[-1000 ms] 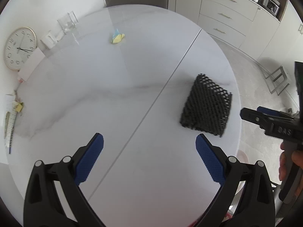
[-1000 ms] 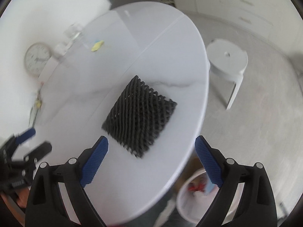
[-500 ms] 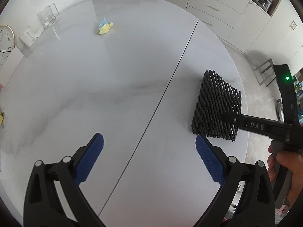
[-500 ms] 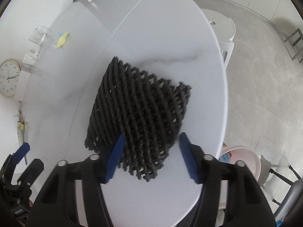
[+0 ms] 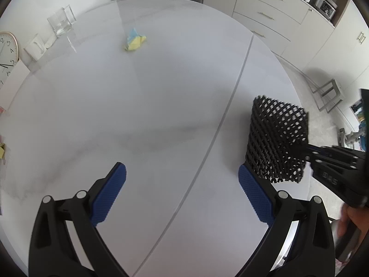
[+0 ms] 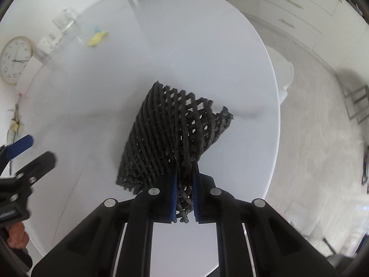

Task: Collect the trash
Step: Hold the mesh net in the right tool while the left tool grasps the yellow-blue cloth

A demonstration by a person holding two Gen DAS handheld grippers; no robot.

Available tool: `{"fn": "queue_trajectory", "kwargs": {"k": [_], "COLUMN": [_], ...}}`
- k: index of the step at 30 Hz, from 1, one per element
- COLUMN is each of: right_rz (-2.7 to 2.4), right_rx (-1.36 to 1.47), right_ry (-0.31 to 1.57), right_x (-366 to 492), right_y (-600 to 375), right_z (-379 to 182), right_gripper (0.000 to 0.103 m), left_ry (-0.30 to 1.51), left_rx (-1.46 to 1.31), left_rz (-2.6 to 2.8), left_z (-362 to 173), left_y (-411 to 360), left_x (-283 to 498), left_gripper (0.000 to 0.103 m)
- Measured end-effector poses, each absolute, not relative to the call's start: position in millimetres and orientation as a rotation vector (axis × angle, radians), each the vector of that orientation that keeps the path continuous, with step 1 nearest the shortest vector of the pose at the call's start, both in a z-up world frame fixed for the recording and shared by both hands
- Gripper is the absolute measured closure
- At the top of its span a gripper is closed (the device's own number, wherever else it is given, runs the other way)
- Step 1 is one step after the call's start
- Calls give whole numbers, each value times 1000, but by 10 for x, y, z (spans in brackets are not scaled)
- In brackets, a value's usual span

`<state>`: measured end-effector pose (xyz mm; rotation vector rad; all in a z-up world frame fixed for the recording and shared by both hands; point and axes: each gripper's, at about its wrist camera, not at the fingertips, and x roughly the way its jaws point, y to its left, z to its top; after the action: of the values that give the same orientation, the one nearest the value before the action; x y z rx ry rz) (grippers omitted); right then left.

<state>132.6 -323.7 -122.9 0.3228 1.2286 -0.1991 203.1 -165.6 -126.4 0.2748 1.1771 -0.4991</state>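
The right gripper [image 6: 184,194] had just closed its jaws on the black mesh [image 6: 168,138], hiding its near edge; the left gripper [image 5: 182,194] gaped empty over the worktop [image 5: 138,115].

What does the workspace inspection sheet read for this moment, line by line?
Surface: round white marble-look table with a seam across it.
Job's things: black foam mesh sleeve, one corner pinched; crumpled yellow-and-blue wrapper lying apart near the far edge.
Clutter: clear glass container and white-faced round wall clock at the far left edge.
Grippers: right hand-held gripper has just been closing and is shut on the mesh sleeve; left hand-held gripper open, nothing between its pads.
Cables: nothing seen.
Surroundings: cream drawer cabinets, grey floor, white round stool beside the table.
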Motion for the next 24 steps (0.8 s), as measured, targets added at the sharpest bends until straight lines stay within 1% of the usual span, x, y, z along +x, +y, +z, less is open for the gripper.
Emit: {"fn": "queue_trajectory", "kwargs": {"k": [6,11,19,24], "right_rz": [-127,-88,-58,-53], "right_rx": [245,207,170,161], "right_ry": [1166,1124,1101,1094], "right_x": [1698,2206,3033,3377], "right_y": [-3101,-3050,-3090,-3132], "right_z": [-913,-793,-855,-941], "right_gripper": [91,91,91,91], "left_ry": [1125,1091,1055,1054], "left_rx": [274,251,224,196], "left_rz": [-473,-448,-430,-473], "left_z": [-1157,-1110,-1238,-1477], "left_y": [-1693,-1706,-1690,-1694], "left_x": [2379,2813,3696,4203], "left_gripper": [10,9,9,9]}}
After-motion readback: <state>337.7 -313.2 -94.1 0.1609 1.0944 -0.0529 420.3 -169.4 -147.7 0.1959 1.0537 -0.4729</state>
